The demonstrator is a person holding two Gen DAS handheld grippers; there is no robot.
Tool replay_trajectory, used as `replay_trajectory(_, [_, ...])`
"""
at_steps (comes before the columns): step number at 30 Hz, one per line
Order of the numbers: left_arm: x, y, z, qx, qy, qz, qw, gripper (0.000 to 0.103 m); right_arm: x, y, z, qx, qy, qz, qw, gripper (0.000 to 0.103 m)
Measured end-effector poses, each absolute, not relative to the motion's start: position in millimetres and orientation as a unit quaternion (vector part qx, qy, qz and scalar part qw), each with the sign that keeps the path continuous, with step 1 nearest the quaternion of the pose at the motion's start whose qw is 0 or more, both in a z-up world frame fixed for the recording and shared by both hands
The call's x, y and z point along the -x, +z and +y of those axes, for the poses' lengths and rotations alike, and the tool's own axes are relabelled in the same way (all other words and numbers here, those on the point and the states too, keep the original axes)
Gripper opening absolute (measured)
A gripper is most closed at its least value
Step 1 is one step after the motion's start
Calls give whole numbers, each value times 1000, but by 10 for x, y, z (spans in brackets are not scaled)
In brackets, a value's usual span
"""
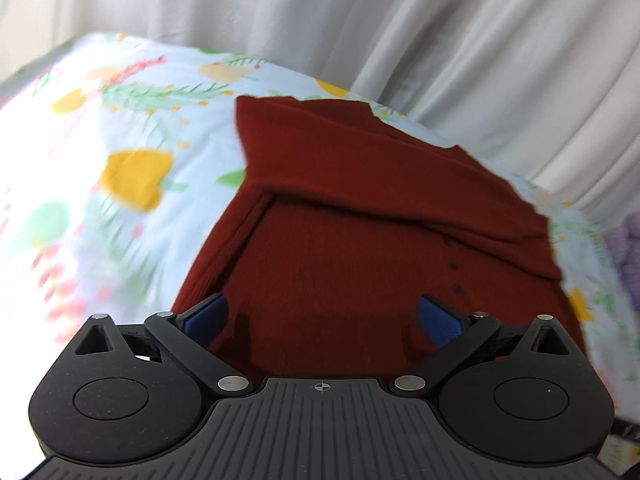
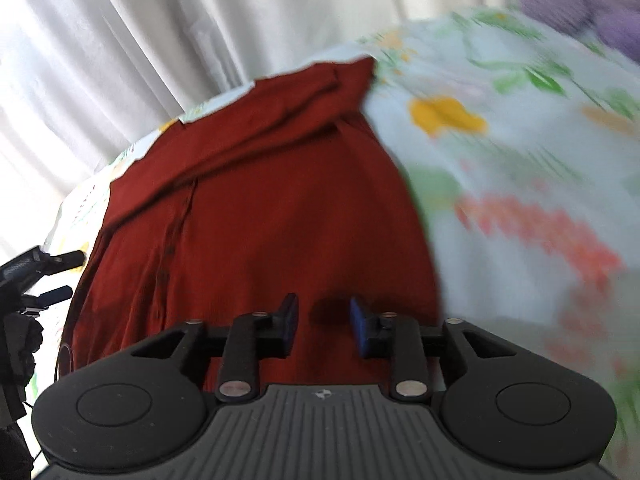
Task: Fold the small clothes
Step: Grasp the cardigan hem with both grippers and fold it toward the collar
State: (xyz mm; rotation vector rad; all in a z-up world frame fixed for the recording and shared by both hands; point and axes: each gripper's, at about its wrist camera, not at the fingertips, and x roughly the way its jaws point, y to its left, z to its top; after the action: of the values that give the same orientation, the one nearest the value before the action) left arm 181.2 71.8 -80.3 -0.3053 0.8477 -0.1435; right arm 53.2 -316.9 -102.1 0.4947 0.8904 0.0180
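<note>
The left gripper stood wide open and empty above the near hem of the dark red garment. The right gripper was parted narrowly, gripping nothing, over the same garment. The garment lay partly folded, sleeves across, on the floral sheet, before a white curtain.

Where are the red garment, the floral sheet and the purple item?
red garment (image 1: 340, 264): left wrist view, ribbed front panel.
floral sheet (image 1: 132, 176): left wrist view, yellow flower print.
purple item (image 2: 580, 4): right wrist view, its blurred bulk.
</note>
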Motion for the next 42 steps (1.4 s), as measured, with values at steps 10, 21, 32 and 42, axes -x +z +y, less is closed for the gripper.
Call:
replay_trajectory(10, [-853, -868, 1398, 239, -63, 465, 850, 103, 123, -1189, -3559, -353, 14, 448, 821, 37])
replay_trajectory(21, [-624, -1065, 1625, 321, -90, 492, 804, 102, 107, -1338, -3575, -405, 36, 457, 791, 26])
replay_trajectory(32, [-700, -1192, 1626, 315, -93, 524, 786, 73, 92, -1367, -3537, -411, 42, 458, 787, 11])
replay_trajectory(42, [-714, -1275, 1689, 321, -88, 539, 774, 21, 29, -1342, -3542, -417, 54, 452, 787, 7])
